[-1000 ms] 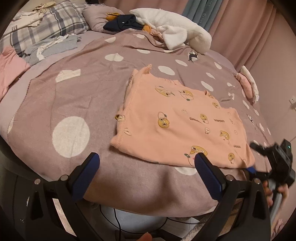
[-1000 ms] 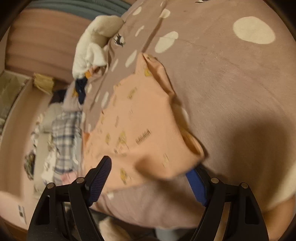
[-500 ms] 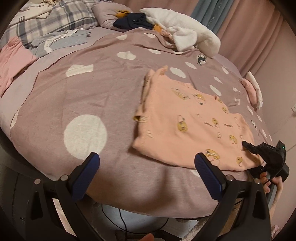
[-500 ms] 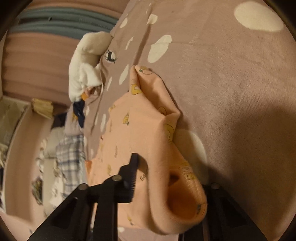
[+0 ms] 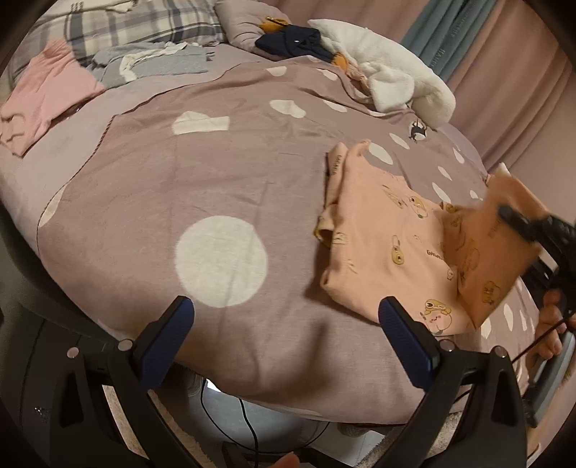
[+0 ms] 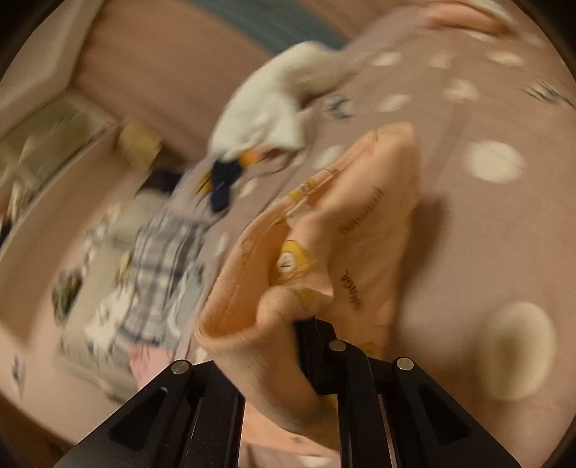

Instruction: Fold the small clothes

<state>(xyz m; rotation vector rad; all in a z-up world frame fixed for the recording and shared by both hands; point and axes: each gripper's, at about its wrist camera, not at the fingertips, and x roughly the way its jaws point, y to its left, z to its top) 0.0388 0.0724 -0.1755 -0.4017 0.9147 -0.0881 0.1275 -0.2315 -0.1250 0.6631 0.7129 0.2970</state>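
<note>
A peach garment (image 5: 388, 230) printed with yellow cartoon figures lies on the mauve dotted bedspread (image 5: 216, 172), right of centre. Its right edge is lifted off the bed and curls leftward over the rest. My right gripper (image 5: 529, 223), held by a hand at the right edge, is closing its jaws on that lifted edge. In the blurred right wrist view the peach cloth (image 6: 360, 234) bunches between and over the right gripper (image 6: 298, 338), hiding its pads. My left gripper (image 5: 284, 324) hangs open over the bed's near edge, left of the garment, with nothing between its fingers.
A white fluffy blanket (image 5: 388, 75) and a dark garment (image 5: 291, 39) lie at the far side. A pink garment (image 5: 46, 90), grey clothes (image 5: 162, 64) and a plaid pillow (image 5: 144, 25) sit far left. Curtains (image 5: 504, 64) hang behind. A cable (image 5: 248, 424) runs under the bed edge.
The right gripper closed on the garment's right edge, then lifted it and swung it leftward over the garment. The left gripper drifted left, staying open.
</note>
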